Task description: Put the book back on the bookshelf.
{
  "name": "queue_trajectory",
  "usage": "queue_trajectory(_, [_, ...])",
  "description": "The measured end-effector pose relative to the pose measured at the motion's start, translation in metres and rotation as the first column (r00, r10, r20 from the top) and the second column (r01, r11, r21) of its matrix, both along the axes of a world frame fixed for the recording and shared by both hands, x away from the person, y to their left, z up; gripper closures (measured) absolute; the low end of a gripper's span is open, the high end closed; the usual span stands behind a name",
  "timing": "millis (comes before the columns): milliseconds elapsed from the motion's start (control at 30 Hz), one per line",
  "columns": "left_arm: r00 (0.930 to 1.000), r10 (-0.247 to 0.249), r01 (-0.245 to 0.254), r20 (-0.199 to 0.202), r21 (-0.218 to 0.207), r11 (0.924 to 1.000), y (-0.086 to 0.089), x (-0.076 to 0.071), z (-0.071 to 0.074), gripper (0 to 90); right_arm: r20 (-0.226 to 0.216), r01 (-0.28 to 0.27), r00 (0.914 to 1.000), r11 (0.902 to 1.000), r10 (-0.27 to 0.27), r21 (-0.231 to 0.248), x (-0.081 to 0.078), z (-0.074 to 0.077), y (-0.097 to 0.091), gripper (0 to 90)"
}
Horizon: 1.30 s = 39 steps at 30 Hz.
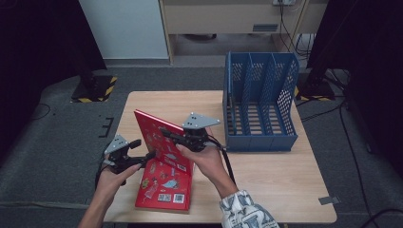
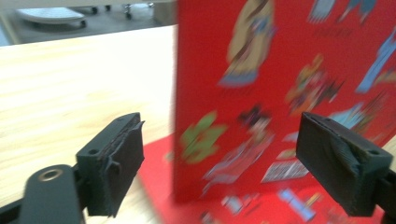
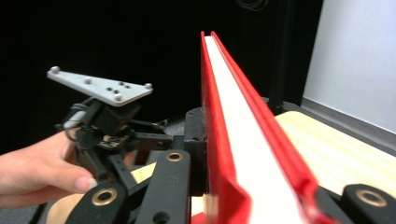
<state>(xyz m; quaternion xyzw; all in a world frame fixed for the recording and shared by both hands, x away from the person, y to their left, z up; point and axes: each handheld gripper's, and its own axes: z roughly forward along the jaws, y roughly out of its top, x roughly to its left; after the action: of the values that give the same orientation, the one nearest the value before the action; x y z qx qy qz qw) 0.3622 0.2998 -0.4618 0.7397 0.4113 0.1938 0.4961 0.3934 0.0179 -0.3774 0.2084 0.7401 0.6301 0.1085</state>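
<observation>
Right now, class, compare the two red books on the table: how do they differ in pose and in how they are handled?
The upright book stands on edge, tilted, while the flat book lies on the table beneath it. The right gripper is shut on the upright book; no gripper holds the flat book. The left gripper stands open beside the upright book. Both have red covers with colourful pictures.

High cam overhead, facing forward/down; tool cams close; all share book (image 1: 164,161).

Red picture book (image 1: 159,142) upright, propped over a flat red book (image 1: 164,190)
</observation>
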Motion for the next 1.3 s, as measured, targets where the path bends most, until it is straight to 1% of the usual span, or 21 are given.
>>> queue_trajectory(33, [0.9998, 0.019, -0.019, 0.001, 0.014, 0.9997, 0.007, -0.002, -0.002, 12.6, 0.003, 0.009, 1.0, 1.0, -0.009, -0.002, 0.0, 0.0, -0.001, 79.4])
queue_trajectory(100, [0.9986, 0.052, -0.052, -0.006, 0.026, 0.9983, 0.018, -0.003, -0.005, 11.4, 0.001, 0.033, 0.9994, 0.9994, -0.033, -0.002, -0.001, 0.001, -0.004, 79.5])
queue_trajectory(200, [0.9934, 0.113, -0.112, -0.02, 0.057, 0.9921, 0.034, -0.002, -0.013, 10.0, -0.001, 0.069, 0.9976, 0.9976, -0.069, -0.001, -0.001, 0.002, -0.008, 79.6])
queue_trajectory(233, [0.9906, 0.133, -0.131, -0.03, 0.055, 0.9898, 0.038, -0.001, -0.017, 9.9, 0.0, 0.08, 0.9968, 0.9968, -0.08, 0.001, -0.001, 0.003, -0.01, 79.6])
queue_trajectory(267, [0.9889, 0.144, -0.142, -0.035, 0.058, 0.9881, 0.041, 0.0, -0.019, 9.7, 0.002, 0.091, 0.9958, 0.9958, -0.091, -0.001, -0.001, 0.004, -0.012, 79.7])
queue_trajectory(400, [0.9825, 0.179, -0.174, -0.05, 0.097, 0.9799, 0.048, 0.003, -0.028, 9.3, 0.012, 0.123, 0.9924, 0.9924, -0.123, -0.002, -0.002, 0.007, -0.02, 79.7])
queue_trajectory(500, [0.9776, 0.202, -0.195, -0.058, 0.108, 0.9747, 0.052, 0.004, -0.033, 8.2, 0.016, 0.149, 0.9887, 0.9888, -0.149, -0.003, -0.003, 0.009, -0.027, 79.7])
queue_trajectory(567, [0.9757, 0.208, -0.199, -0.069, 0.119, 0.9728, 0.053, 0.004, -0.037, 7.2, 0.021, 0.166, 0.9859, 0.9861, -0.166, 0.0, -0.003, 0.01, -0.032, 79.7])
queue_trajectory(600, [0.976, 0.206, -0.196, -0.072, 0.124, 0.9728, 0.052, 0.004, -0.038, 6.7, 0.02, 0.175, 0.9843, 0.9845, -0.175, 0.001, -0.004, 0.01, -0.035, 79.7])
queue_trajectory(700, [0.9778, 0.195, -0.181, -0.076, 0.159, 0.9704, 0.051, 0.005, -0.042, 5.0, 0.019, 0.189, 0.9818, 0.982, -0.189, 0.001, -0.004, 0.01, -0.044, 79.7])
queue_trajectory(833, [0.9758, 0.198, -0.179, -0.092, 0.188, 0.9658, 0.051, 0.007, -0.047, 3.7, 0.025, 0.212, 0.9771, 0.9774, -0.211, -0.001, -0.007, 0.011, -0.054, 79.7])
queue_trajectory(900, [0.9734, 0.205, -0.183, -0.101, 0.192, 0.9641, 0.053, 0.007, -0.049, 3.4, 0.025, 0.221, 0.9749, 0.9752, -0.221, 0.004, -0.008, 0.012, -0.06, 79.6])
queue_trajectory(1000, [0.9716, 0.209, -0.185, -0.111, 0.192, 0.9638, 0.054, 0.008, -0.051, 3.4, 0.028, 0.236, 0.9712, 0.9716, -0.237, 0.009, -0.009, 0.014, -0.068, 79.7])
queue_trajectory(1167, [0.9714, 0.206, -0.18, -0.118, 0.2, 0.9631, 0.052, 0.009, -0.054, 3.4, 0.039, 0.263, 0.9641, 0.9649, -0.263, 0.004, -0.012, 0.018, -0.078, 79.6])
queue_trajectory(1300, [0.9702, 0.204, -0.172, -0.131, 0.219, 0.9604, 0.05, 0.01, -0.058, 3.4, 0.043, 0.272, 0.9614, 0.9623, -0.272, -0.006, -0.015, 0.018, -0.086, 79.7])
